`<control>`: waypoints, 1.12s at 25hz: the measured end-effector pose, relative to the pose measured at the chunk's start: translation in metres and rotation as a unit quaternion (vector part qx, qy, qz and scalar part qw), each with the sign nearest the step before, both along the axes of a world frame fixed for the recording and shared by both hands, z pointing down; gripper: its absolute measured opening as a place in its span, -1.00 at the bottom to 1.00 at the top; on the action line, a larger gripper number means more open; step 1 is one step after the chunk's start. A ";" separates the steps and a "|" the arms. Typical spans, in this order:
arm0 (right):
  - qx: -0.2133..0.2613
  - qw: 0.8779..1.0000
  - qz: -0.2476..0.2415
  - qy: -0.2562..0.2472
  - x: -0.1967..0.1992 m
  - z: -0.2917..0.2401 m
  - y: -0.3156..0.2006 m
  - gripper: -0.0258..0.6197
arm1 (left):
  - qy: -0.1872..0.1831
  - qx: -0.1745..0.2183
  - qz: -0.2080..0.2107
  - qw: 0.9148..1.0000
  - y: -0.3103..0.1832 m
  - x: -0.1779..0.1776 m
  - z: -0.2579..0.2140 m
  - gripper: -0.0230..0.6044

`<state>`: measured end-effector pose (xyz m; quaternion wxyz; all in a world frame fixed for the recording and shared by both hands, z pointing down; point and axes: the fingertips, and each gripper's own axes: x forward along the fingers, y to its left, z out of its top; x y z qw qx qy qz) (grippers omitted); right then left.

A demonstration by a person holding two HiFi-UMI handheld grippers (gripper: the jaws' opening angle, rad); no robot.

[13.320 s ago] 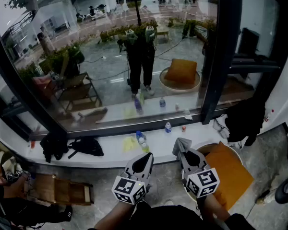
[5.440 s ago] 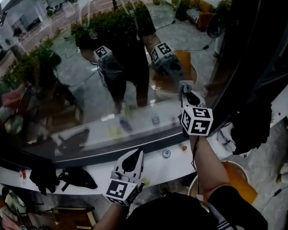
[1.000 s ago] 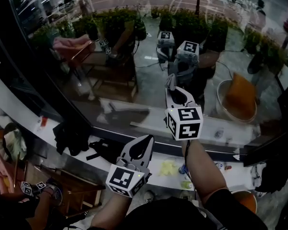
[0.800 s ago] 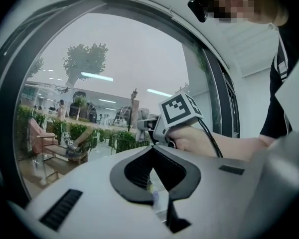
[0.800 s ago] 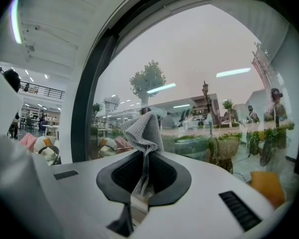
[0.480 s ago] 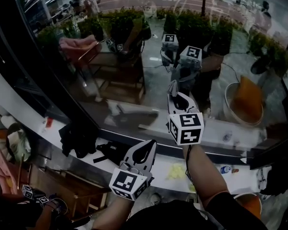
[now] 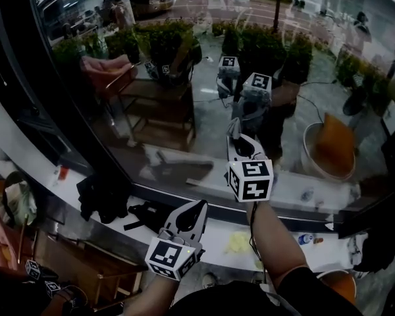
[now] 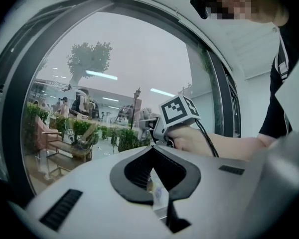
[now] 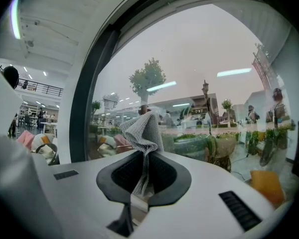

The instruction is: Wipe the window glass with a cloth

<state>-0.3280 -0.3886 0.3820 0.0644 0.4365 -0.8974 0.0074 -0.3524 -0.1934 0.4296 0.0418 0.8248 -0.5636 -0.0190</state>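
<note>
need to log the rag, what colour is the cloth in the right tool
Grey, with a fine knit-like weave. The cloth shows best in the right gripper view.

No legible text, label, brand, number or sign on anything in view.

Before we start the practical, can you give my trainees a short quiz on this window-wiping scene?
1. What colour is the cloth?
2. True or false: the left hand-held gripper sits higher against the window glass than the right hand-held gripper.
3. The right hand-held gripper's jaws are: A wide apart; B shut on the cloth; C out of view.
Key: 1 grey; 2 false; 3 B.
</note>
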 end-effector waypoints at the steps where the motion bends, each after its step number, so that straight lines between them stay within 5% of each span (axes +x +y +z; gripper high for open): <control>1: 0.000 1.000 0.000 0.002 0.000 0.000 0.001 -0.78 | 0.001 0.002 0.001 1.000 0.001 0.001 0.000 -0.90; 28: 0.041 0.998 -0.040 -0.035 0.006 -0.084 0.041 -0.78 | -0.015 0.064 0.042 0.997 -0.011 0.024 -0.054 -0.90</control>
